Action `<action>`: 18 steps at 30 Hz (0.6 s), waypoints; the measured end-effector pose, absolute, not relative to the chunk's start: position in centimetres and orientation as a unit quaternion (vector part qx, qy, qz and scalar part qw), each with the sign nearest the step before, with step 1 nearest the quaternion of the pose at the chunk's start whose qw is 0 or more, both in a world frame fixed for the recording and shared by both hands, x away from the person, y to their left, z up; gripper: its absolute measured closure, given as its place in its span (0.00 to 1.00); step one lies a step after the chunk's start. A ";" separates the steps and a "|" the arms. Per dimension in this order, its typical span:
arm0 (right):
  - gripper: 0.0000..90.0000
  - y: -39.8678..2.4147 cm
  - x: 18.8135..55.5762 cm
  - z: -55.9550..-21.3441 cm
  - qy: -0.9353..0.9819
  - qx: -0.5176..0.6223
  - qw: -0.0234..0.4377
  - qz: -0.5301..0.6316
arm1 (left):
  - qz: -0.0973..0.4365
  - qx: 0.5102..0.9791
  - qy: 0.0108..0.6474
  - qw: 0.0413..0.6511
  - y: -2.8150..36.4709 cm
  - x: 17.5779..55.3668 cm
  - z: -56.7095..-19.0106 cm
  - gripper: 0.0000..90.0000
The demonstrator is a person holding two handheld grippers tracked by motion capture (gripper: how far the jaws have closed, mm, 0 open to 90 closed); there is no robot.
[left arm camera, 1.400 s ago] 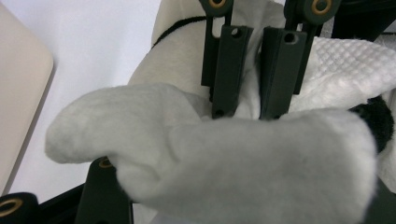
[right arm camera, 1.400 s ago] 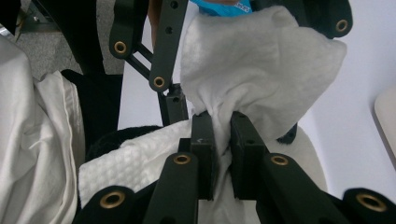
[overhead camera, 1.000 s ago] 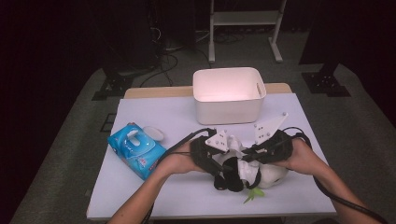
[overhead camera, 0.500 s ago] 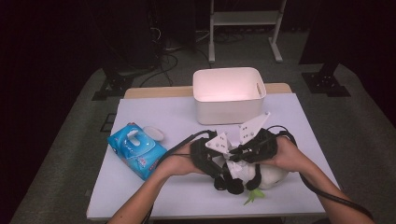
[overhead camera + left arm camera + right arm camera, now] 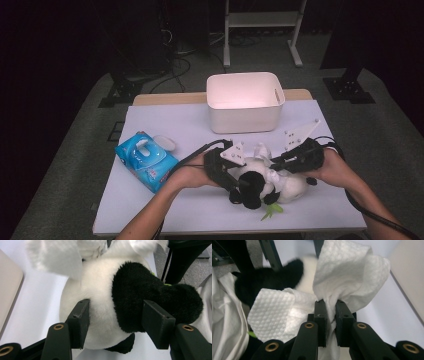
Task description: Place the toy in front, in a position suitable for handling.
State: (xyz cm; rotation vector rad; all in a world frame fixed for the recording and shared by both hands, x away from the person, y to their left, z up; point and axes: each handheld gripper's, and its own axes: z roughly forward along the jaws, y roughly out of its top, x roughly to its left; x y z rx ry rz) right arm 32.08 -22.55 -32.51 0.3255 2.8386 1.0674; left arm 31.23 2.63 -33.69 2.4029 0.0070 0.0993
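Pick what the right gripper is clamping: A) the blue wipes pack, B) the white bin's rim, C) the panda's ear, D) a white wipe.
D: in the right gripper view the right gripper has its jaws pinched on a crumpled white wipe, with the panda behind it.

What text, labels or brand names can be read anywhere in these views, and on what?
Blue wipes pack: there is print on its top, but it is too small and blurred to read.
Plush panda, white wipe, white bin, both grippers: no lettering visible.
So there is no legible text.
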 end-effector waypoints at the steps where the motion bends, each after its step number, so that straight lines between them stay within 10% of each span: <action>1: 0.90 -22.9 32.1 -32.7 0.930 0.111 0.046 0.346 | 0.039 0.932 0.004 0.359 2.7 31.3 -33.7 0.45; 18: 0.90 -23.2 31.4 -33.9 0.928 0.116 0.032 0.351 | 0.022 0.931 -0.001 0.365 0.6 31.3 -32.0 0.37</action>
